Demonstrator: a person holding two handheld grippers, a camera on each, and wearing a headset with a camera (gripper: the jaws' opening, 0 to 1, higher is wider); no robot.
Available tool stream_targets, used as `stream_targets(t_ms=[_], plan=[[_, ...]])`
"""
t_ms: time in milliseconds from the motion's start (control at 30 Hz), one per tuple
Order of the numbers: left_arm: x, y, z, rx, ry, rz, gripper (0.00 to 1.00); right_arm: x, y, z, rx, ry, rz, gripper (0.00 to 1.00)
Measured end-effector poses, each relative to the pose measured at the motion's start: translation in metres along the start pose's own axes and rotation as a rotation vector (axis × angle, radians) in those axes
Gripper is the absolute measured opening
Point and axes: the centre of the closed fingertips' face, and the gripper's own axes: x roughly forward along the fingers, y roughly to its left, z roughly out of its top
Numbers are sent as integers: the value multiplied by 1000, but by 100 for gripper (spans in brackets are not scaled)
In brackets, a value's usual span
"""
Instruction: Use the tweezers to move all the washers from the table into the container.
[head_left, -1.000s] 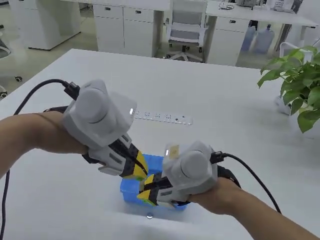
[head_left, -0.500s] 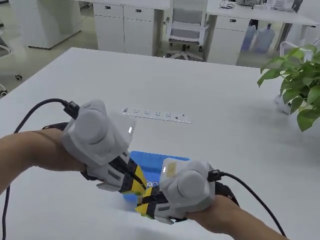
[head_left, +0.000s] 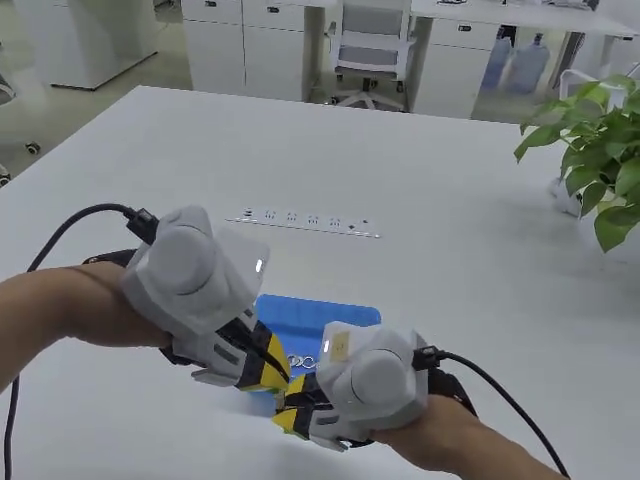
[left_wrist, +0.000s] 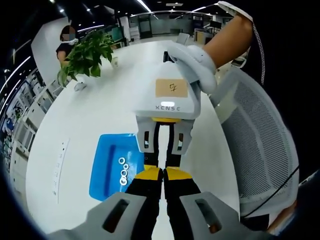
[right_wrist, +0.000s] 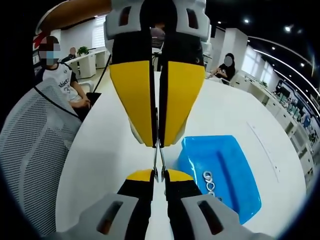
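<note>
**Tweezers held between both grippers beside the container**

At the left, the person's left forearm (head_left: 55, 310) lay low over the white table (head_left: 450, 250). The left gripper (head_left: 268, 365) pointed right and toward the near edge, its jaws drawn together on the thin metal tweezers (right_wrist: 158, 155). Just beyond the jaws, on their far side, sat the blue container (head_left: 325, 312), with several washers (left_wrist: 123, 181) in a short row on its floor. Right of that, the right gripper (head_left: 288, 412) faced the left one nose to nose, tips almost touching. Its jaws stood nearly together with the slim end of the tweezers between them, and seemed clamped on it. The right forearm (head_left: 480, 450) reached in from the near right corner.

The step in hand looked like a re-seating or handing-over of the tweezers between pickups. Whether any washers lay on the table could not be told, as the grippers covered its near strip. The next move would likely need one gripper to hold the tweezers alone. The tips would then go down to a washer with a gentle squeeze, so the ring would not flick away.
</note>
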Motion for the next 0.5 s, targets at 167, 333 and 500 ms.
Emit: stream_targets(t_ms=[167,333,500], plan=[[4,2,-2,0,6,-4,5,0,-2,-6,-1,10,-9,10],[8,3,-4,-1,9,-10,5,2,-4,-10,2,16,-11,10],[11,4,-7,-3,13,-18,5,3,-4,-14,-6,25,-11,11]])
